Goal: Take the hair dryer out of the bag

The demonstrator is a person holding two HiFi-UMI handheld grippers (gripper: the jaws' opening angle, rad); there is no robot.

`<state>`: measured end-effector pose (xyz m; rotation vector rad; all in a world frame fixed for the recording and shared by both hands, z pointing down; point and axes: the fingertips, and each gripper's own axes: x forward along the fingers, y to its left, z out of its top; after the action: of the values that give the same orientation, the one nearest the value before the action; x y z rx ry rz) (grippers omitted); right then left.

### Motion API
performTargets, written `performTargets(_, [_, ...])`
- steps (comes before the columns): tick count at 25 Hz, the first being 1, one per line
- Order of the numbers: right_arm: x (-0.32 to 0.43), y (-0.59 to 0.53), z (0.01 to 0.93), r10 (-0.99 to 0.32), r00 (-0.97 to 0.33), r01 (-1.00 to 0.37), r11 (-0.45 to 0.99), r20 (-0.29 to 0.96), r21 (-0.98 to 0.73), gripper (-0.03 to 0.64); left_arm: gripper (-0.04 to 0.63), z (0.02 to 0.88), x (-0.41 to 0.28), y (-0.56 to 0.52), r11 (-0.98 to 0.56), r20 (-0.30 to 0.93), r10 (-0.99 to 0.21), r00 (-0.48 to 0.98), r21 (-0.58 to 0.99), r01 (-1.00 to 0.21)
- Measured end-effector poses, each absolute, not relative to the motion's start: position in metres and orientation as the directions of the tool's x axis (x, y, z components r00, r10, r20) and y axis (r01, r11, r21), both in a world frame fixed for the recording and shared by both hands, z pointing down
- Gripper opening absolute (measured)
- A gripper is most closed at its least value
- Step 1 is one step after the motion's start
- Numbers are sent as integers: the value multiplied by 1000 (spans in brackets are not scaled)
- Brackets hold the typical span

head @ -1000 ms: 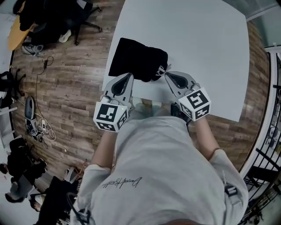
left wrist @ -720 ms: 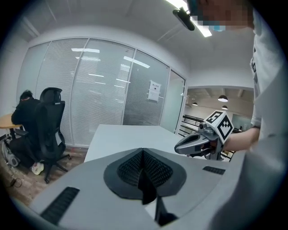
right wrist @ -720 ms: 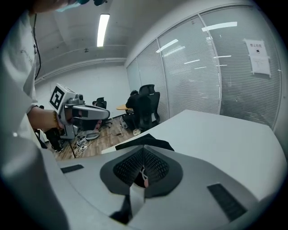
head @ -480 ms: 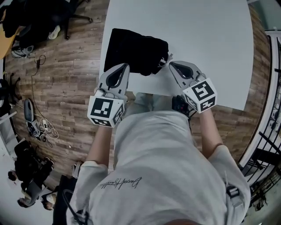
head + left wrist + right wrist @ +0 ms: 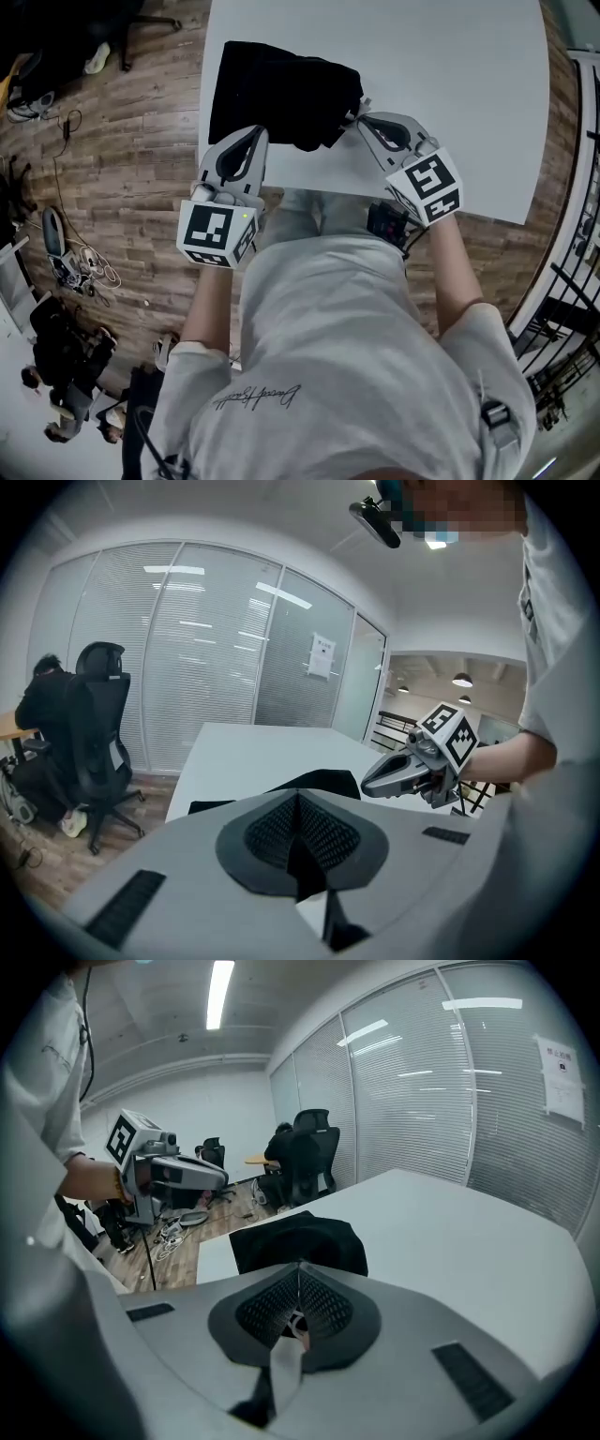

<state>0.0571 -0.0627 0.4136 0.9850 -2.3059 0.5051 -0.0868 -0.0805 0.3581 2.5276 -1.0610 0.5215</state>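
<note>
A: Tongs state, quick?

B: Left tongs pressed together, nothing between them. Right tongs also closed, pinching a small pale bit, which looks like the bag's drawstring.

A: Where's the bag?

B: Black bag lies flat on the white counter, just ahead of both tongs. Left tongs' tip sits at its near edge. The right tongs' tip is at the bag's end, on that gripper's inner side, where the cord comes out.

A: Hair dryer?

B: Not visible. Probably inside the bag, since the cloth looks bulky just beyond the right tongs.

A: Why that hold?

B: My guess is the cord end is the mouth, so the right tongs take it to loosen the opening. The left tongs wait at the other side, ready to pin or hold the cloth.

A: Progress?

B: Early. Bag looks closed and nothing is out.

A: Risk?

B: Pulling the cord could drag the whole bag if the left tongs don't anchor it.
</note>
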Motion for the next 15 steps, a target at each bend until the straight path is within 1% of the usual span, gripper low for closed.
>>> performTargets(9, [46,-74,437,-500,-564,-721,686,657,-98,25,12,378,-87,-89,-661,469,-588,659,192,-726])
performTargets(15, [36,-78,456,-464,-568,-681,728,680,-73,28,12,388,-90,-93,-657,475,-580,662,207,-725])
